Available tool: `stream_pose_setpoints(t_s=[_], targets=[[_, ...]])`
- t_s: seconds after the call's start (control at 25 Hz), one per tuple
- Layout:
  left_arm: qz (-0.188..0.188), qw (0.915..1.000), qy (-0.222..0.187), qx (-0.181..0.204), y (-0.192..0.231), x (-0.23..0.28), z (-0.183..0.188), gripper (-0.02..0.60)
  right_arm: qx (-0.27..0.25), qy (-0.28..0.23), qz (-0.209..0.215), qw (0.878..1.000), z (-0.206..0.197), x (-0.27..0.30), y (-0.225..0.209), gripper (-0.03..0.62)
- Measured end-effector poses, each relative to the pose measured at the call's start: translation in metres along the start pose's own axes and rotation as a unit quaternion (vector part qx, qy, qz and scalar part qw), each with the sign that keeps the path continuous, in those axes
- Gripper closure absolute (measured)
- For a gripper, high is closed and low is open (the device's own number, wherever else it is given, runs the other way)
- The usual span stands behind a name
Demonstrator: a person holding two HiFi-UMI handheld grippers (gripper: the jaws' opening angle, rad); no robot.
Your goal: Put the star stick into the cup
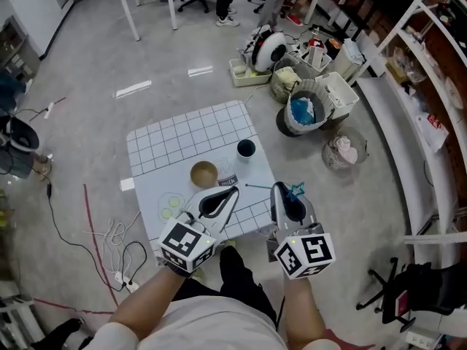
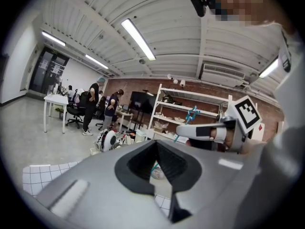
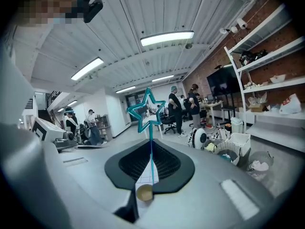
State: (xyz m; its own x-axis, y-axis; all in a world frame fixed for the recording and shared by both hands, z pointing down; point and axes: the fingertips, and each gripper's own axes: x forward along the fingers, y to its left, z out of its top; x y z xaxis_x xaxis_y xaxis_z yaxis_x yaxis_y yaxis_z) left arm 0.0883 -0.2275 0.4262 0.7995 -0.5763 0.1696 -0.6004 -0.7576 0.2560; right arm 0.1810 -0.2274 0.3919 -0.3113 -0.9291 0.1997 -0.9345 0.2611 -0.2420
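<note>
My right gripper (image 1: pixel 281 192) (image 3: pixel 150 149) is shut on the star stick (image 3: pixel 147 112), held over the table's right front edge. In the right gripper view its teal star stands above the jaws. In the head view the star (image 1: pixel 295 190) lies right of the jaws and the thin shaft points left. A dark cup (image 1: pixel 246 149) stands on the checked table (image 1: pixel 182 137), beyond both grippers. A clear labelled cup (image 1: pixel 228 181) sits next to a wooden bowl (image 1: pixel 203 173) (image 3: pixel 144 193). My left gripper (image 1: pixel 232 192) (image 2: pixel 156 149) hovers just before them, shut and empty.
A pale plate with green pieces (image 1: pixel 171 204) lies at the table's front left. Bins, baskets and a white round device (image 1: pixel 271 48) crowd the floor right of the table, and a shelf unit (image 1: pixel 430 86) runs along the right. Cables (image 1: pixel 117 246) trail on the floor at left.
</note>
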Motion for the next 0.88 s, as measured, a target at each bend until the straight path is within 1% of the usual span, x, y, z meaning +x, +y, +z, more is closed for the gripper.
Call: stream_pose_setpoints(t_s=[0.28,0.44,0.6,0.88], targets=[[0.029,0.9995,0.011,-0.004,0.033,0.064,-0.016,0.575,0.003,0.014,0.008,1.0,-0.012,0.06,-0.058,0.566],[0.033,0.9993,0.015,-0.005,0.049,0.093,-0.025,0.575,0.003,0.02,0.005,1.0,-0.023,0.094,-0.083,0.566],[0.046,0.9985,0.025,-0.017,0.073,0.111,-0.044,0.575,0.0,0.032,-0.001,0.999,-0.046,0.131,-0.099,0.566],[0.067,0.9961,0.037,-0.044,0.115,0.136,-0.075,0.575,-0.021,0.059,-0.002,0.998,-0.088,0.183,-0.115,0.566]])
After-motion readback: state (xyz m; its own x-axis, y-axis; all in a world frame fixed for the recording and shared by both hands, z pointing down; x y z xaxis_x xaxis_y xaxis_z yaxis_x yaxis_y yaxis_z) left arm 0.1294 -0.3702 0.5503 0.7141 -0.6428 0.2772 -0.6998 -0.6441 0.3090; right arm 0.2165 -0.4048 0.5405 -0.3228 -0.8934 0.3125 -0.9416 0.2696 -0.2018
